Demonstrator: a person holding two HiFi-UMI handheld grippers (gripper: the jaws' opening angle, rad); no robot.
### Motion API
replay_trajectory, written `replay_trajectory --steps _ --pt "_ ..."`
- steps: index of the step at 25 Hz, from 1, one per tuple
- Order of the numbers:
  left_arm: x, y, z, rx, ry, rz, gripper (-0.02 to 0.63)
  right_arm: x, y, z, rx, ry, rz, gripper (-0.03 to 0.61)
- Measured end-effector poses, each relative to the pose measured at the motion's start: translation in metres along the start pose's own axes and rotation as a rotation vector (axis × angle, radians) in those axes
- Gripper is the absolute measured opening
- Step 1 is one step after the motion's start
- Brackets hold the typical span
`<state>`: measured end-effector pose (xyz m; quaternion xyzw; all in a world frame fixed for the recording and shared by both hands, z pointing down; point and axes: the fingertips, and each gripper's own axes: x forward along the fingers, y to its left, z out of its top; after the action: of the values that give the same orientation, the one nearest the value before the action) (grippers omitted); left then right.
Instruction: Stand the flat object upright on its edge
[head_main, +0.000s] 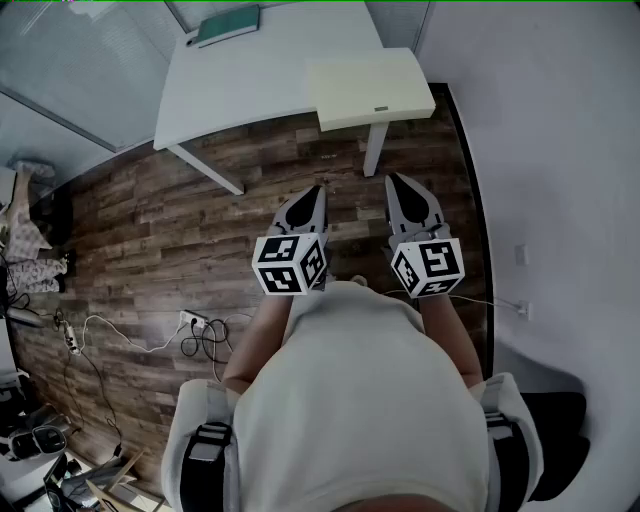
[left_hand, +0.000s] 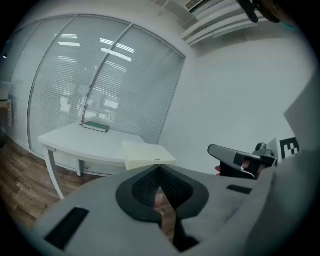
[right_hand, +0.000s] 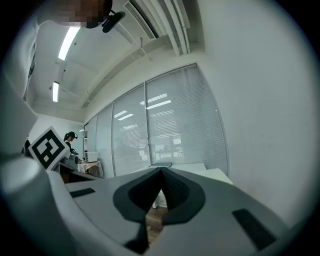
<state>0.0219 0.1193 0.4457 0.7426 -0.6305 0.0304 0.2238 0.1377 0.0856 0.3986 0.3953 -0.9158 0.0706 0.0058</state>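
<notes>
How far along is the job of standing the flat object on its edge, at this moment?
Nothing looks done: the cream flat object and the green book both lie flat on the white table. In hand: nothing; the left tongs and right tongs are shut, empty, short of the table. Remaining: approach, grip, tip upright, release.

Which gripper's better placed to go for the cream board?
Probably the right gripper: it sits straight before the board's near edge; the left gripper lines up with its corner. Both are shut, short of the table.
</notes>
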Motion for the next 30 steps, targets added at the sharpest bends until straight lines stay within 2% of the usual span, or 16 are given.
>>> replay_trajectory --steps 8,14,24,30 --pt "0.004 -0.014 -0.011 -0.034 -0.004 0.004 0.02 -0.011 -0.008 -0.01 -0.02 0.03 0.025 0.018" --pt "0.007 -0.02 -0.013 -0.049 0.0 0.009 0.02 -0.014 -0.021 -0.012 0.075 0.028 0.036 0.018" --pt "0.012 -0.02 -0.022 -0.067 0.027 0.028 0.02 -0.015 -0.023 -0.022 0.137 0.057 0.062 0.018" --pt "0.026 -0.02 -0.02 -0.07 0.046 0.005 0.02 -0.006 -0.026 -0.023 0.146 0.059 0.063 0.018"
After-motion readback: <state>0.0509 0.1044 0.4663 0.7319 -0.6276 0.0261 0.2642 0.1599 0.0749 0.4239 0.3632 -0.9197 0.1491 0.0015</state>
